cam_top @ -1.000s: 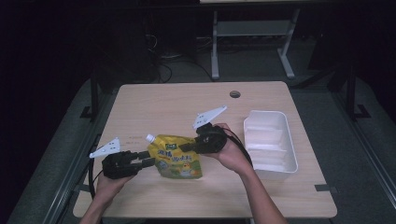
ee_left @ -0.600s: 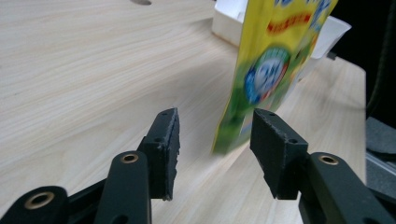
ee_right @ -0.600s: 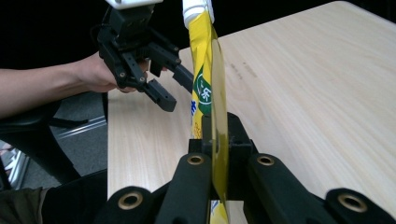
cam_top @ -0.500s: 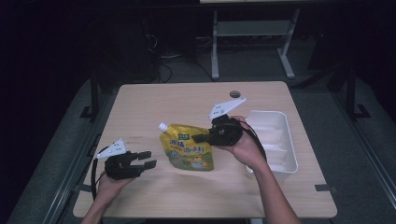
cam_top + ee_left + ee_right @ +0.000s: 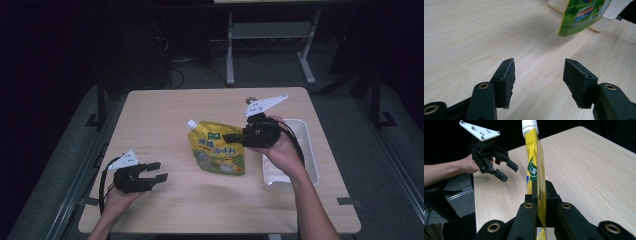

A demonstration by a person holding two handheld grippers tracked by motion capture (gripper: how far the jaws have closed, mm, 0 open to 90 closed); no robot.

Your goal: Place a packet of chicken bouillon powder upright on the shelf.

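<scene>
dark floor and metal stands surrounded the pale wooden counter [image 5: 165, 120] in the high view. the right claw [image 5: 231, 136] was clamped on the edge of a yellow spouted drink pouch [image 5: 218, 149], holding it lifted just beside the white plastic tray [image 5: 311, 165] at the counter's right side. the pouch was not yet in the tray, so the placing looked to be what was left. the left claw [image 5: 156, 170] rested low near the counter's front left corner, jaws apart and holding nothing, well apart from the pouch.

in the left gripper view the two black jaws stood wide over bare wood, with the pouch's green lower corner [image 5: 584, 15] hanging ahead in front of the tray [image 5: 556, 5].

in the right gripper view the jaws were closed on the pouch [image 5: 535, 165], seen edge-on with its white cap [image 5: 529, 126] at the top, and the left claw [image 5: 507, 171] pointed down toward the counter beyond, the person's forearm level behind it.
</scene>
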